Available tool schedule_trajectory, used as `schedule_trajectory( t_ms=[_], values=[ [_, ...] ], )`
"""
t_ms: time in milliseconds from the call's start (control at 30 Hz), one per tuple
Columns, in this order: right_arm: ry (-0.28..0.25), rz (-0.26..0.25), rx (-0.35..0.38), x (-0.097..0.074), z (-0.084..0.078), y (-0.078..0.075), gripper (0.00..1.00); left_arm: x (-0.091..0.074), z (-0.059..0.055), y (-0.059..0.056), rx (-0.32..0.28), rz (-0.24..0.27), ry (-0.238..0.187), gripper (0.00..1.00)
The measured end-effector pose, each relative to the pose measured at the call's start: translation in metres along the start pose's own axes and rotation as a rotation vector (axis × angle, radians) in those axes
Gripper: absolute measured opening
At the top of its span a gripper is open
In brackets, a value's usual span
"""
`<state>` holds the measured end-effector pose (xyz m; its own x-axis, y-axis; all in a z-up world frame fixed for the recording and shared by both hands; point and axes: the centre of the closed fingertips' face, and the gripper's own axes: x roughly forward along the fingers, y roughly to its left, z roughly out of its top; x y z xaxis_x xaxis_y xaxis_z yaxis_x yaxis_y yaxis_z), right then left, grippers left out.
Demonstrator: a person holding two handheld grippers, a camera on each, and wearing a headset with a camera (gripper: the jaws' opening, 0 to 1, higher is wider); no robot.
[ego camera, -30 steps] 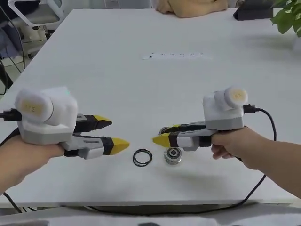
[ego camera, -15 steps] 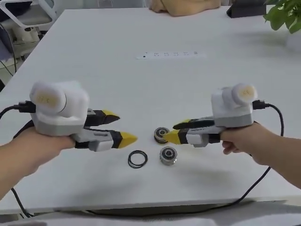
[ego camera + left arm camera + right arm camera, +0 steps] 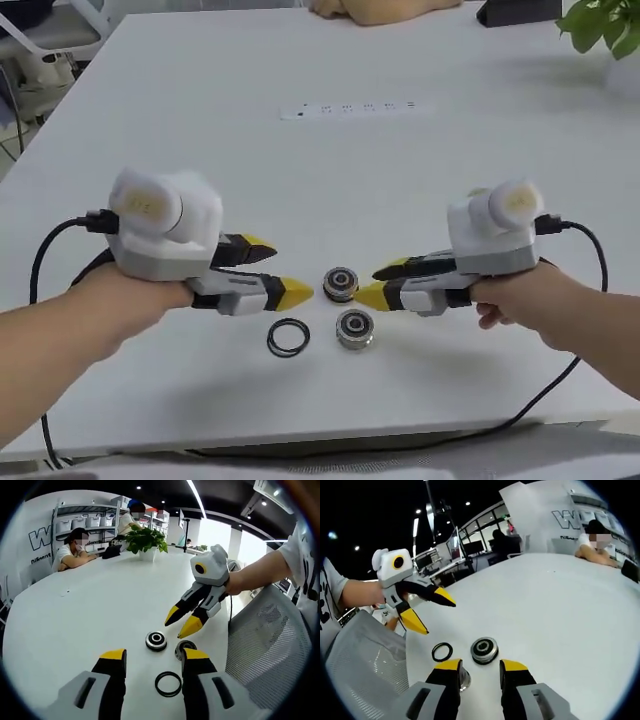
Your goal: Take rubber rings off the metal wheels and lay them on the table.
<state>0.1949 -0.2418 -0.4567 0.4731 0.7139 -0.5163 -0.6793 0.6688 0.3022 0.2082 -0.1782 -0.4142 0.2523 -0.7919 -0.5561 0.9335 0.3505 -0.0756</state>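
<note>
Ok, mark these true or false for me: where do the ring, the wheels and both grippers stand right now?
1. A black rubber ring lies loose on the table. True.
2. Two metal wheels sit on the table, a far wheel and a near wheel. True.
3. The left gripper is shut on a wheel. False: it is open and empty.
4. The right gripper holds the ring. False: it is open, and the ring lies on the table.

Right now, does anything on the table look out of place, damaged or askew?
Nothing stands out. The far wheel, the near wheel and a loose rubber ring lie flat on the table near the open, empty left gripper and right gripper.
</note>
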Motion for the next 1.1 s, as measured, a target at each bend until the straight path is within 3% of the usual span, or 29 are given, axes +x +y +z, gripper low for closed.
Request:
schedule_trajectory(
  t_ms=[400, 1100],
  values=[
    [0.029, -0.003, -0.033, 0.009, -0.006, -0.007, 0.24, 0.019, -0.002, -0.002, -0.004, -0.027, 0.019, 0.4],
    [0.032, 0.002, -0.07, 0.019, -0.008, -0.013, 0.14, 0.051, -0.004, -0.008, 0.009, -0.07, 0.054, 0.33]
  ],
)
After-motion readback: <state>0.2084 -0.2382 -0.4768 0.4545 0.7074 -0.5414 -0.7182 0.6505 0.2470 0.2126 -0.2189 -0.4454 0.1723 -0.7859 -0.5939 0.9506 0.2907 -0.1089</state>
